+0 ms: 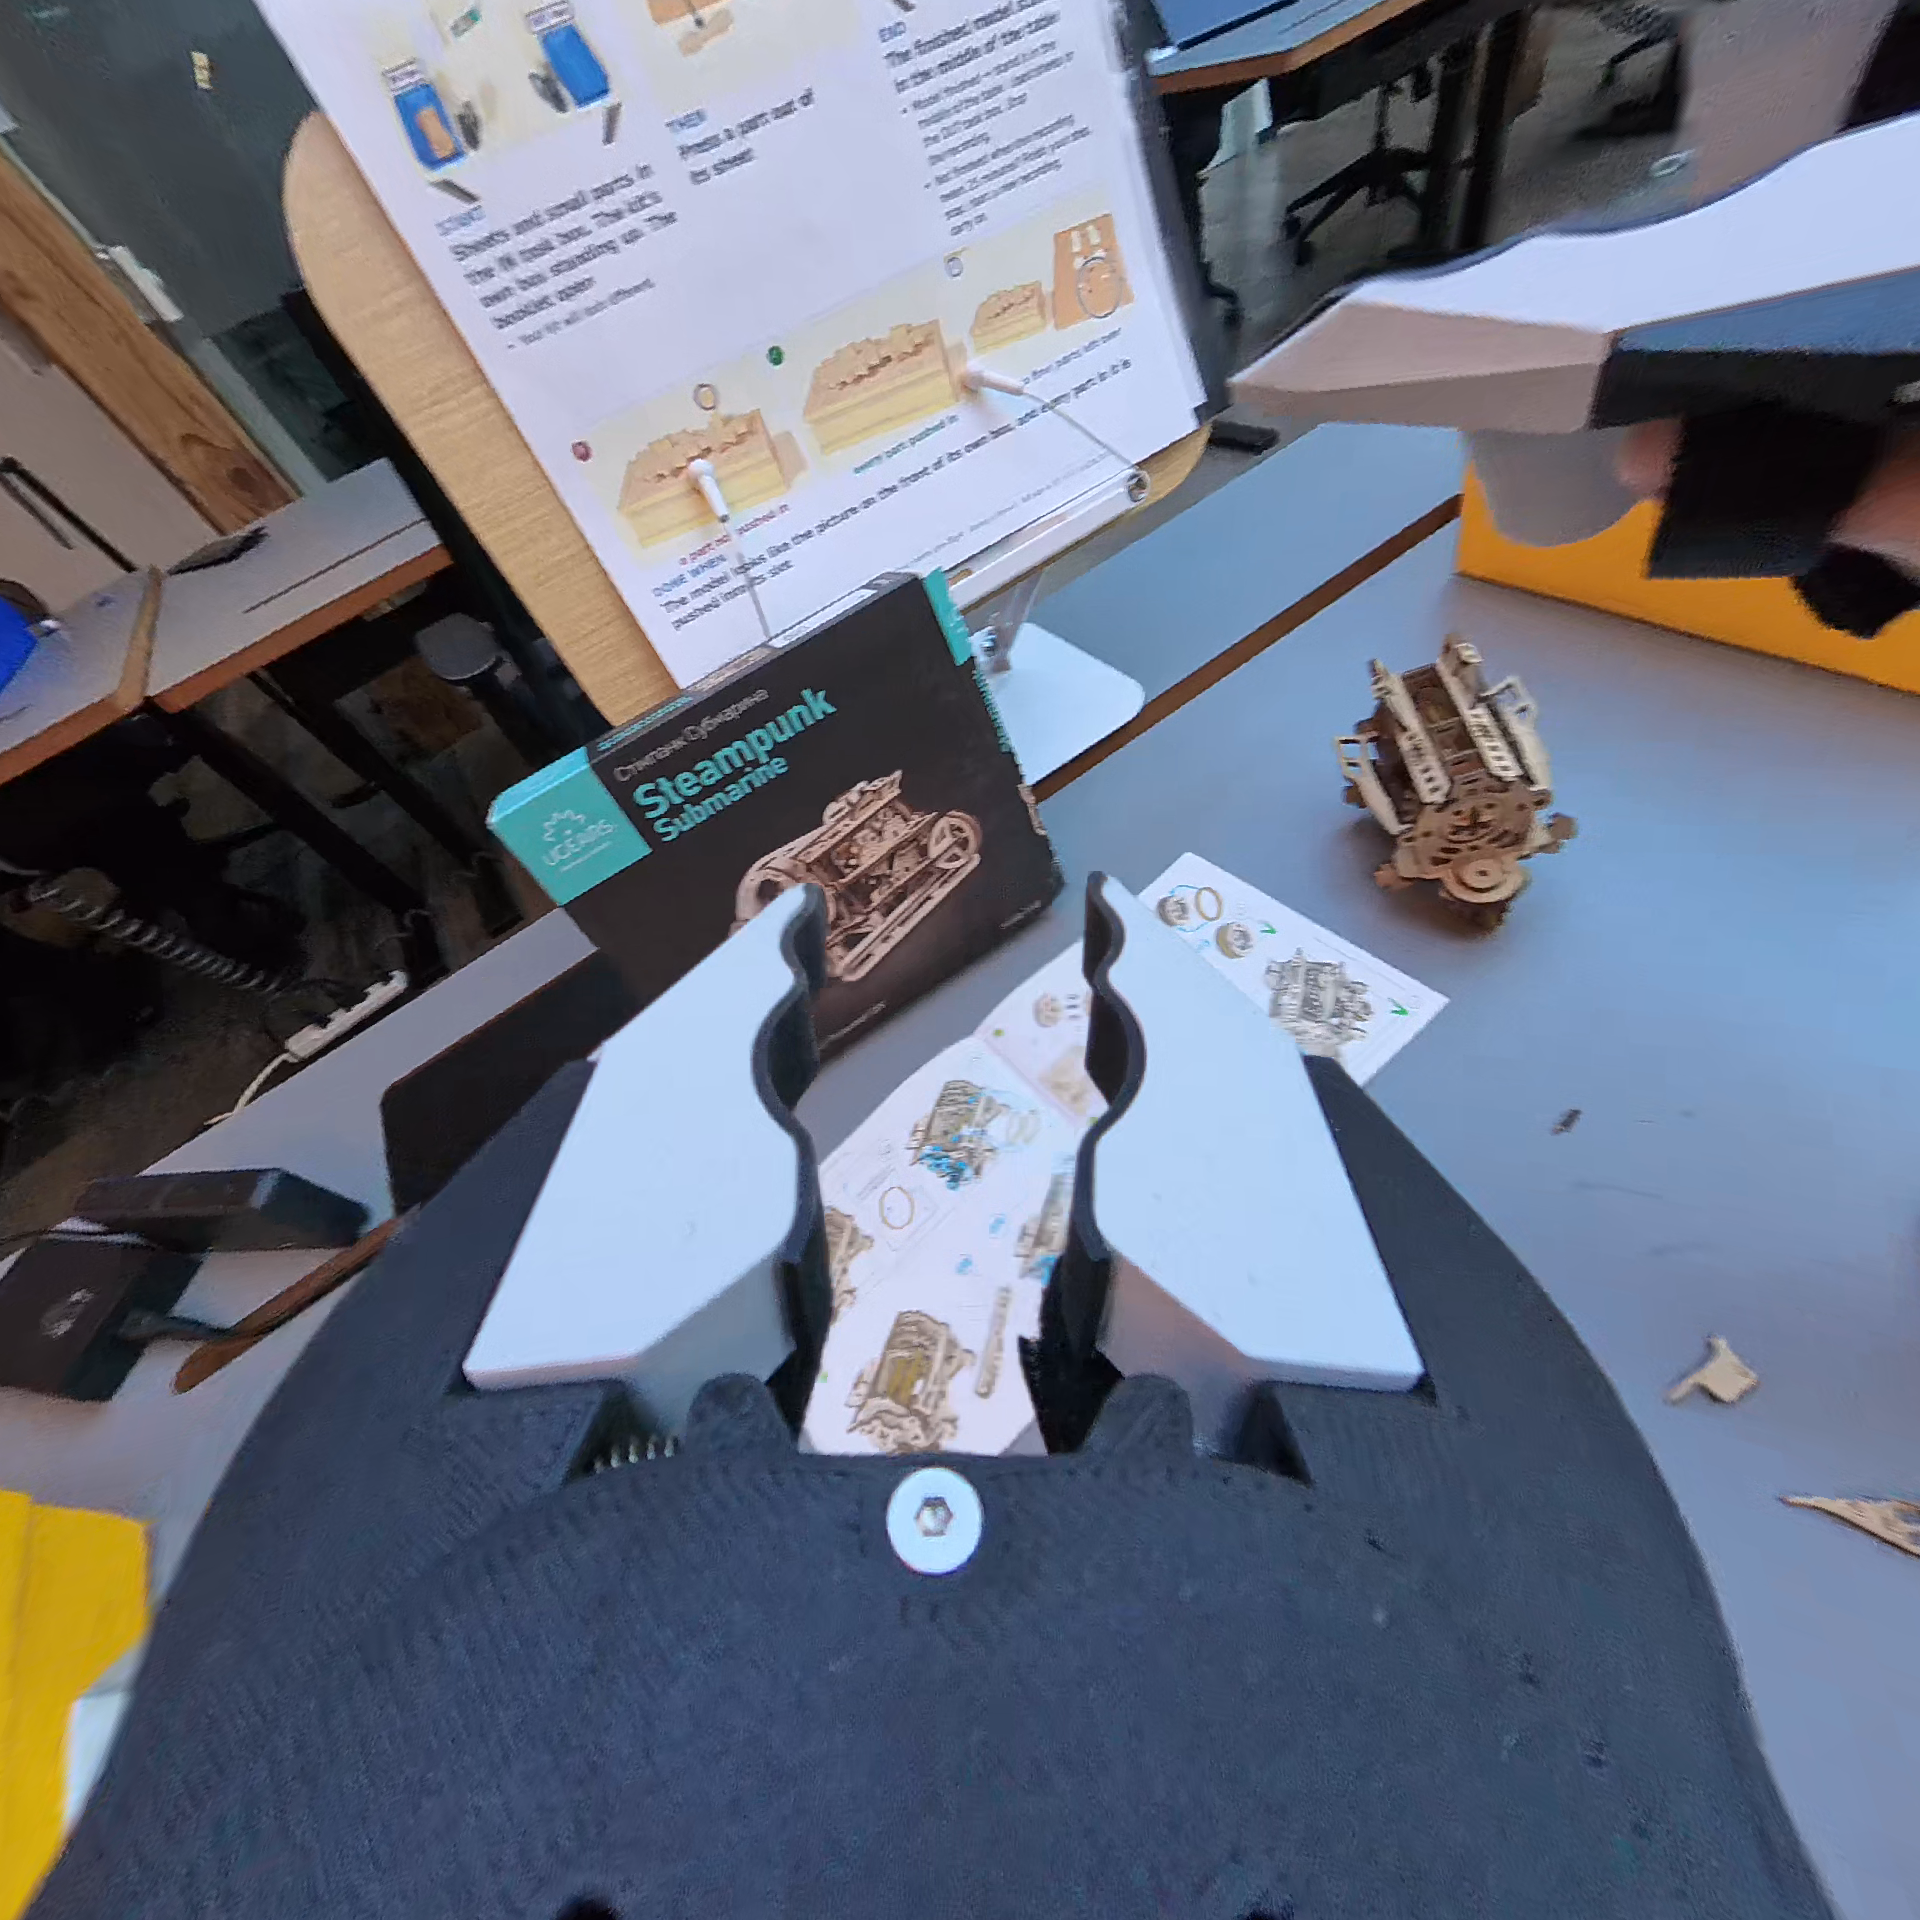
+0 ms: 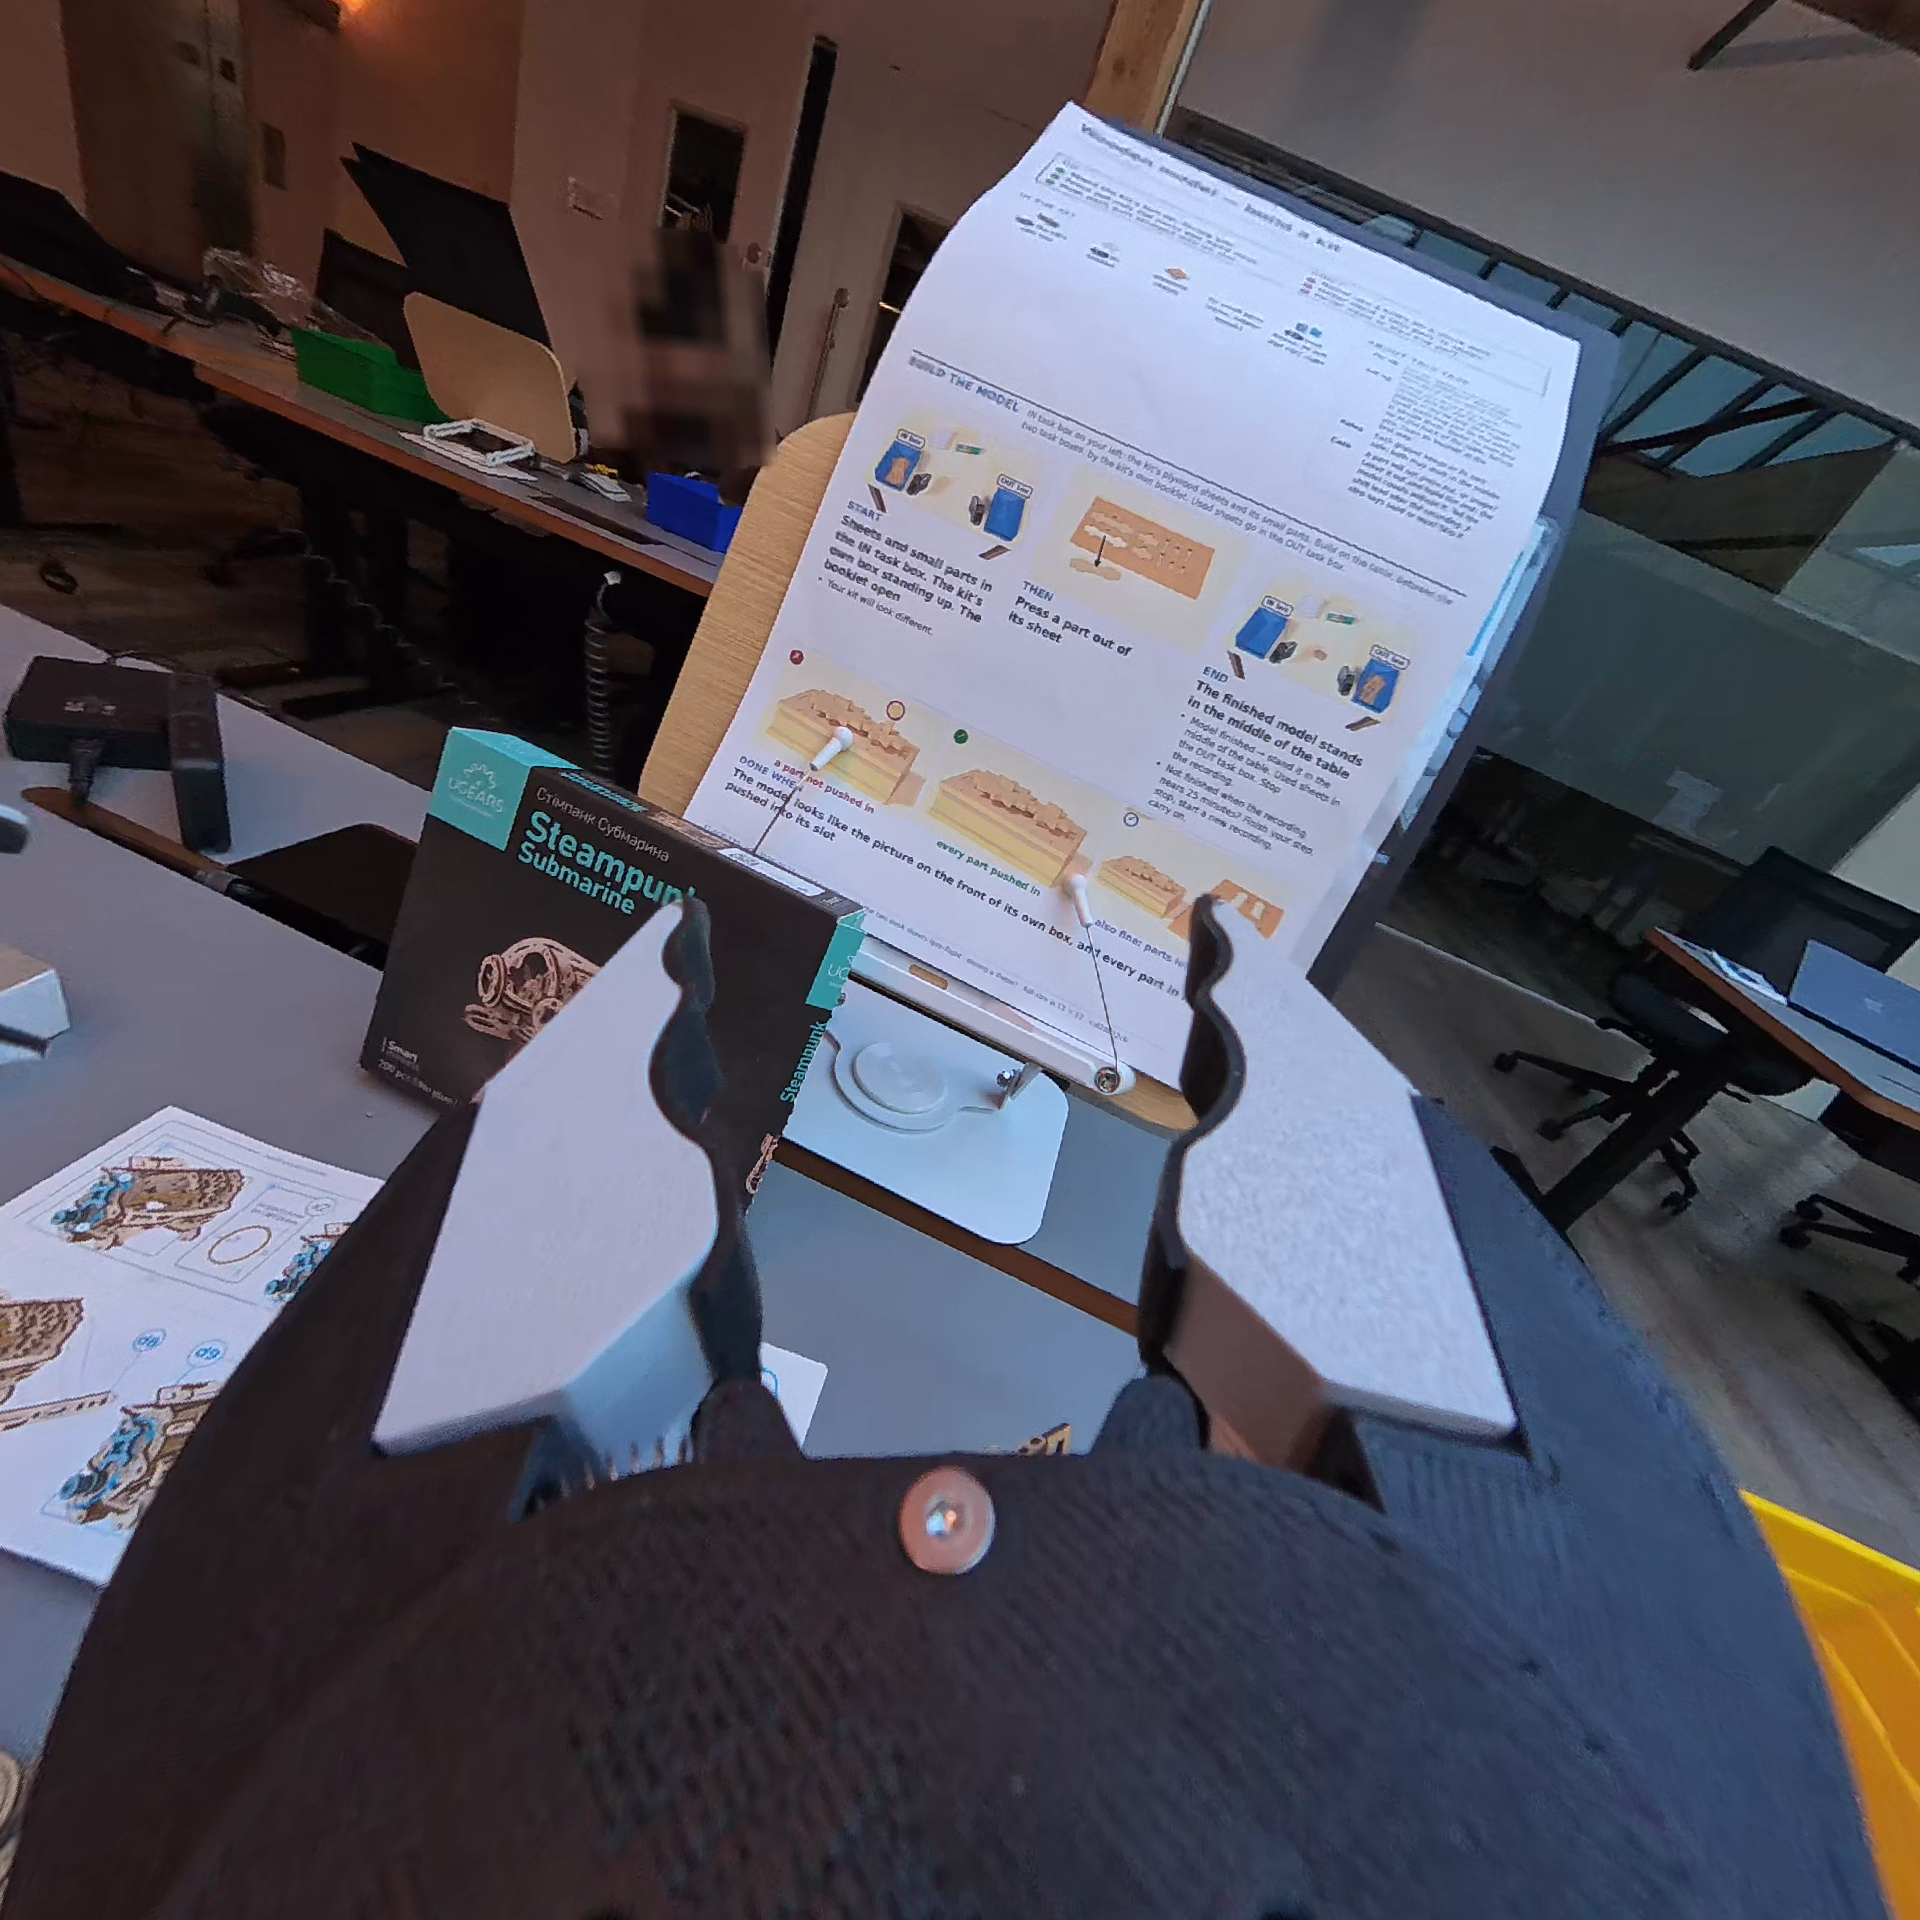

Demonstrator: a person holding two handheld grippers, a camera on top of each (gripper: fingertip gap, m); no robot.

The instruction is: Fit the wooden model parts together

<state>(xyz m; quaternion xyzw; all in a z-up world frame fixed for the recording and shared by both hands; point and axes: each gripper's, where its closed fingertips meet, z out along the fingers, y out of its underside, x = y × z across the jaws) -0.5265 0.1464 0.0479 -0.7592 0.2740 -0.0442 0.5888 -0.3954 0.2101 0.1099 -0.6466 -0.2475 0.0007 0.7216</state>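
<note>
Yellow bin (image 1: 1662,603) at far right shows no contents, while the wooden model (image 1: 1449,784) sits tilted near it on the grey table (image 1: 1714,987), both the left gripper (image 1: 948,914) and right gripper (image 2: 940,935) held open and empty.

Partly built wooden model (image 1: 1455,779), brown, gear-covered, tilted on grey table (image 1: 1714,1039); loose wooden scraps (image 1: 1714,1374) nearby.

Office workspace: desks (image 2: 1766,997), swivel chairs (image 2: 1652,1081).
</note>
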